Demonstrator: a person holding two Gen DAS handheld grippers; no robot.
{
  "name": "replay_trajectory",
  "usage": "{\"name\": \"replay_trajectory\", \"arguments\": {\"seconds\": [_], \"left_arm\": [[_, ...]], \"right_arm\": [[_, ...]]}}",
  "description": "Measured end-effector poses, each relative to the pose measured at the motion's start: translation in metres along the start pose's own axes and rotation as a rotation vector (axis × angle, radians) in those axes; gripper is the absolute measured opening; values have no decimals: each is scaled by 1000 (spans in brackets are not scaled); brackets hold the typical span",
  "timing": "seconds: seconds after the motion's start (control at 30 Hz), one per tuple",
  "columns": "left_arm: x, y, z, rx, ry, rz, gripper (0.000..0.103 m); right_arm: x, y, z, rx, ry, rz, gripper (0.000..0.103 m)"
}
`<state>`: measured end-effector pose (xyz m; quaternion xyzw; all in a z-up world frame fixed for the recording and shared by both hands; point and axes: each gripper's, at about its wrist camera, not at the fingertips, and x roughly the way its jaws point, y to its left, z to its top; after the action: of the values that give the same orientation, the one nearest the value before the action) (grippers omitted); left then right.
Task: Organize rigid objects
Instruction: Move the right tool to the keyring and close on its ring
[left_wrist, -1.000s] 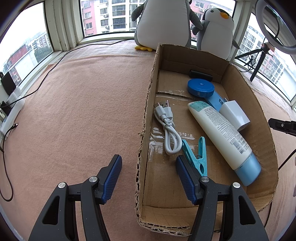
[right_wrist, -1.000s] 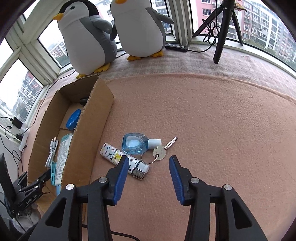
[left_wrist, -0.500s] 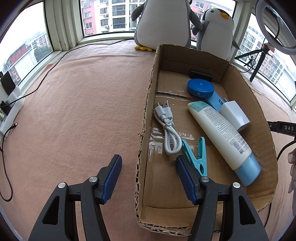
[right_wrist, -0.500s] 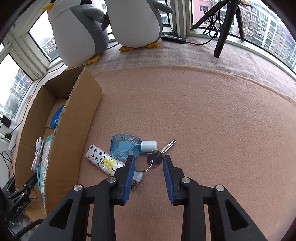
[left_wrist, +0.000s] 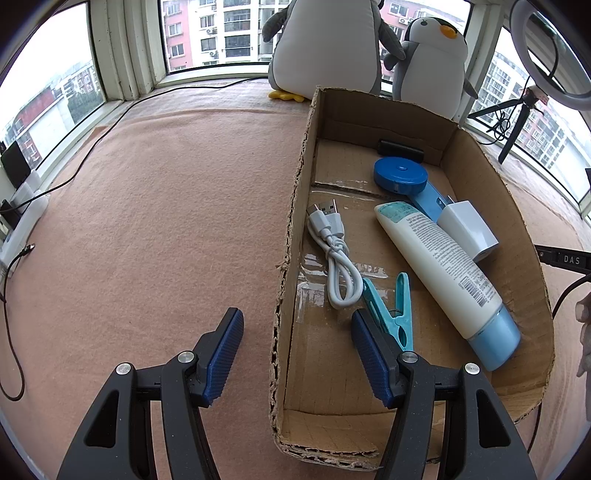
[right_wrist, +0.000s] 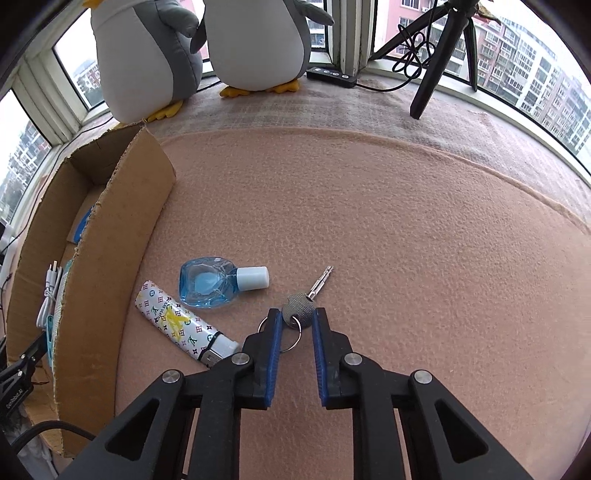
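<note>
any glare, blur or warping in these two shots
Left wrist view: soft daylight, sharp throughout; glare only on the clear tape on the floor of the cardboard box, whose walls bow from fisheye warping. Right wrist view: equally sharp, weak shadows; the key between the right gripper fingers is crisp, and the blanket edge curves.

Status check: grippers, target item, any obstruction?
Right gripper fingers bracketing key head, not clamped. Left gripper open, empty, straddling cardboard box wall. Nothing blocking.

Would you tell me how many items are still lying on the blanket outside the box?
3: the lighter nearest the box, the blue bottle beside it, and the key between the right gripper's fingers. Others may be hidden.
</note>
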<state>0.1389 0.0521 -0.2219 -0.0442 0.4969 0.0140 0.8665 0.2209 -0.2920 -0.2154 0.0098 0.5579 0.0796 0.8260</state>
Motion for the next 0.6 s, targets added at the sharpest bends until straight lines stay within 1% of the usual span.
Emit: {"name": "replay_trajectory", "arguments": {"seconds": [0.2, 0.3, 0.43, 0.5, 0.6], "left_arm": [[0, 0, 0, -1, 0, 0, 66], [0, 0, 0, 0, 0, -1, 65], [0, -1, 1, 1, 0, 0, 65], [0, -1, 1, 1, 0, 0, 65], [0, -1, 1, 0, 0, 0, 66]], "right_arm": [[-6, -18, -4, 19, 3, -24, 15], [-9, -25, -5, 30, -4, 7, 15], [-13, -17, -5, -14, -28, 4, 16], [-11, -10, -4, -46, -27, -3, 21], [-3, -4, -1, -74, -10, -38, 21]]}}
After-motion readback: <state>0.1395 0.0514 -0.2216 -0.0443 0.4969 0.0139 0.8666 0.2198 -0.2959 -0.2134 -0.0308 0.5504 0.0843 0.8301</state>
